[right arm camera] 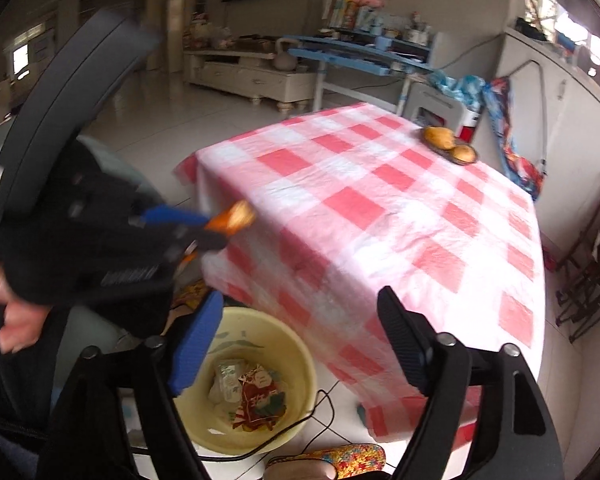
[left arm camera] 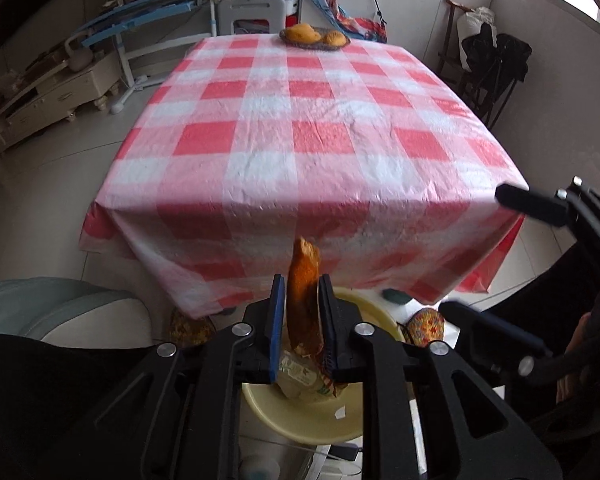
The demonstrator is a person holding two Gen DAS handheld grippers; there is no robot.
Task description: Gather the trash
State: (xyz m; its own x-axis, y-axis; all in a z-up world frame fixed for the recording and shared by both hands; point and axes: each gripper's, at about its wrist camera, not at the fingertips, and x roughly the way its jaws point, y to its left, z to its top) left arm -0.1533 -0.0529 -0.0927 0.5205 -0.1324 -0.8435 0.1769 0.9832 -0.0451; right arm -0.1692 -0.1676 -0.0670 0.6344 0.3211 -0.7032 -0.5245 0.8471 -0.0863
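Orange peel (left arm camera: 303,300) – curled strip between left gripper (left arm camera: 300,296) pads, above round yellow bin (right arm camera: 300,364); right-wrist view alone shows glossy wrappers (right arm camera: 256,396) inside – right gripper (right arm camera: 300,344) released, empty.

Soft window daylight, fisheye-warped, motion-blurred edges.

Tablecloth (left arm camera: 308,128): red-and-white check. Bin (right arm camera: 300,360): pale yellow. Peel (left arm camera: 304,300) between black-and-blue gripper fingers (left arm camera: 277,320): orange-brown. Slipper (right arm camera: 340,458): multicoloured floral pattern.
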